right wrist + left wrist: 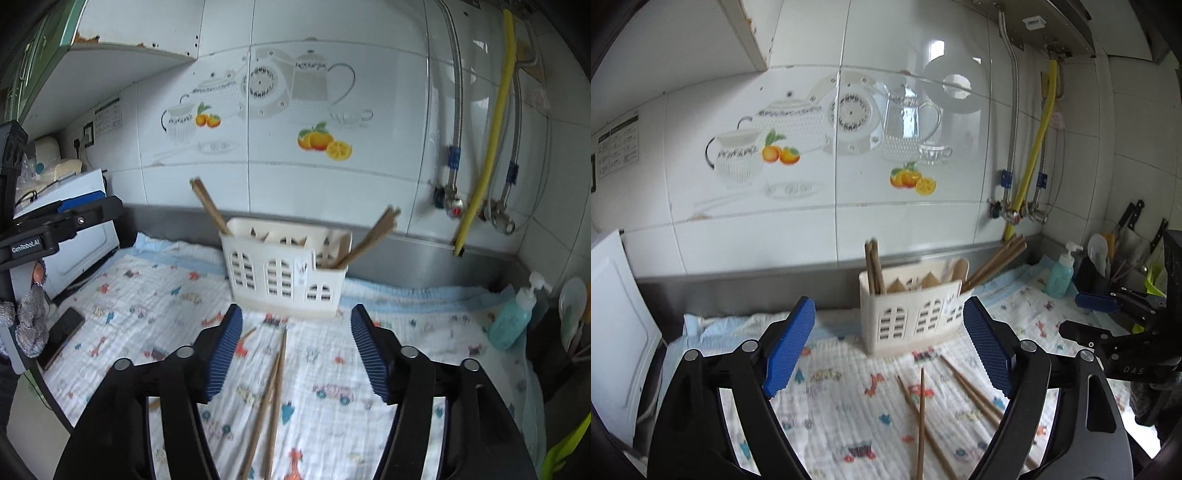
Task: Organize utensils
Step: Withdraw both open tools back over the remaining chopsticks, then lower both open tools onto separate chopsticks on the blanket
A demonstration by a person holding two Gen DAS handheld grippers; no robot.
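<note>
Wide patterned cloth (388, 354) covers the counter, and both tools hang over it with nothing in them. The step in hand looks like the reach for the next loose chopsticks: some are sorted already, more lie waiting.

The white caddy (284, 273) stands at the far side of the cloth, close to the steel backsplash. One bundle of brown chopsticks (208, 205) stands in its left end, leaning left; another bundle (369, 240) leans out of its right end. The middle compartments hold something pale, too small to make out.

Left gripper (890, 350): jaws wide apart, empty, aimed at the caddy, with loose chopsticks (921, 417) on the cloth near and below it. Right gripper (295, 350): jaws apart too, a little narrower, empty, with a crossed pair of chopsticks (275, 391) lying on the cloth between and beneath the fingers, not touched.

Next, I reckon, the right tool must drop lower and pinch that pair together, then lift it upright into the caddy. Thin sticks on soft cloth could roll or split apart.

Far right, a teal soap bottle (511, 317) stands clear.
</note>
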